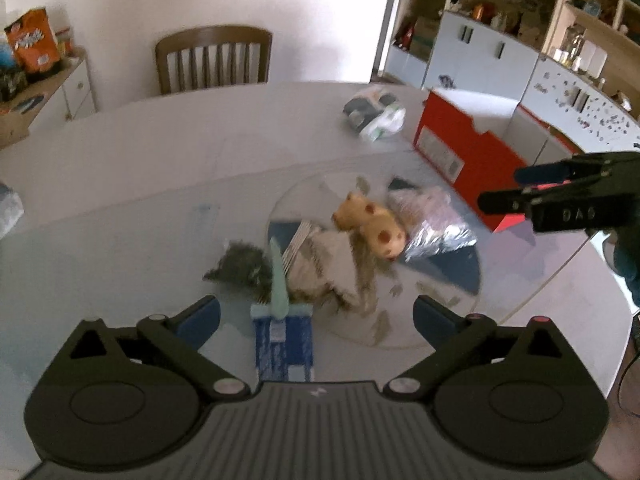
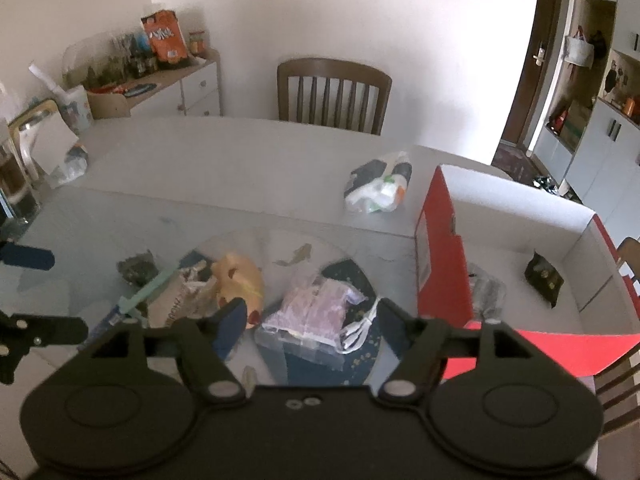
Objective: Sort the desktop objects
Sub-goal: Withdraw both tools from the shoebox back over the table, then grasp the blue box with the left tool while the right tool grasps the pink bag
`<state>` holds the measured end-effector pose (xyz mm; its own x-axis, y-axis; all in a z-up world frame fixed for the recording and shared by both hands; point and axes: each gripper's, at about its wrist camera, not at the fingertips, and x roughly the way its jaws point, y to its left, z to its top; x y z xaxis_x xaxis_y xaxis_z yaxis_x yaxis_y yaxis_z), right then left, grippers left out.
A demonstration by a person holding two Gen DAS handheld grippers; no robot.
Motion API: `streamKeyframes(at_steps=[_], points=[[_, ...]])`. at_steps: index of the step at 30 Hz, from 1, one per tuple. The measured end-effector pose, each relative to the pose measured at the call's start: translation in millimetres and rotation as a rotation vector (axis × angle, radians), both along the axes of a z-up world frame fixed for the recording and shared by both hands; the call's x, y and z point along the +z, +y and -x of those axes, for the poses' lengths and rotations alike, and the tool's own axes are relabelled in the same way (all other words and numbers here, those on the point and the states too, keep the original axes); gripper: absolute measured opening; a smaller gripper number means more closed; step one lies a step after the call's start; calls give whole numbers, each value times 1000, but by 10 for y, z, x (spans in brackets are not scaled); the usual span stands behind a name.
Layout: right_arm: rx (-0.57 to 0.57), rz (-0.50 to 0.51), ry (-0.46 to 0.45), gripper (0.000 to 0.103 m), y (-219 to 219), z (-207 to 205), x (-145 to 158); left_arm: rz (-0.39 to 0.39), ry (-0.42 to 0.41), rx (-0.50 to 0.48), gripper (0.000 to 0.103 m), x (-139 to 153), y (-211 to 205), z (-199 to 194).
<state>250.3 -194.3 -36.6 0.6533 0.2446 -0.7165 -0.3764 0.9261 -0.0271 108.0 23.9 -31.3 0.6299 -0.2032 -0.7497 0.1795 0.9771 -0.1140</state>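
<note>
Both jaws gape; green toothbrush (image 1: 279, 280) lies lengthwise, pointing away from left gripper (image 1: 316, 316).

Left hand-held gripper (image 1: 316, 314) spread wide above the glass tabletop (image 1: 120, 240), nothing between its blue-tipped fingers (image 1: 200, 316). Just ahead, a blue toothbrush box (image 1: 284, 340) with a pale green handle (image 1: 279, 280) lying on it. Farther ahead, a heap: dark packet (image 1: 240, 268), tan bag (image 1: 328, 268), yellow spotted toy (image 1: 372, 224), clear pouch (image 1: 436, 224). Ahead right, red box (image 1: 464, 148); right hand-held gripper (image 1: 500, 190) near it, fingers apart.
</note>
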Motion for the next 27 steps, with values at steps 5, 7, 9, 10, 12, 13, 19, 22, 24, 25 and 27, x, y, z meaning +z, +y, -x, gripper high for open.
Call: streamKeyframes(at_steps=[5, 7, 9, 10, 12, 13, 19, 22, 24, 25, 27], points=[[-3, 0, 21, 72, 60, -82, -127, -24, 27, 11, 103, -237, 17, -2], [-1, 7, 25, 72, 98, -109, -175, -34, 32, 15, 103, -313, 22, 4], [-1, 11, 29, 72, 129, -142, -221, -35, 46, 18, 103, -382, 19, -4], [-6, 11, 31, 72, 139, -164, -247, -33, 50, 21, 103, -412, 21, -10], [-17, 13, 36, 72, 160, -210, -297, -34, 55, 21, 103, -464, 21, -12], [-27, 16, 38, 72, 169, -236, -324, -33, 62, 18, 103, -488, 27, -13], [-77, 2, 59, 72, 161, -391, -458, -53, 73, 35, 103, -594, 15, -19], [-87, 6, 67, 72, 165, -450, -521, -59, 66, 35, 103, -630, 8, -12], [-95, 14, 71, 72, 172, -488, -561, -72, 65, 42, 103, -664, -2, -10], [-100, 13, 73, 72, 169, -501, -576, -75, 64, 44, 103, -674, -4, -11], [-112, 5, 81, 72, 164, -536, -605, -79, 62, 52, 103, -694, -11, -8]])
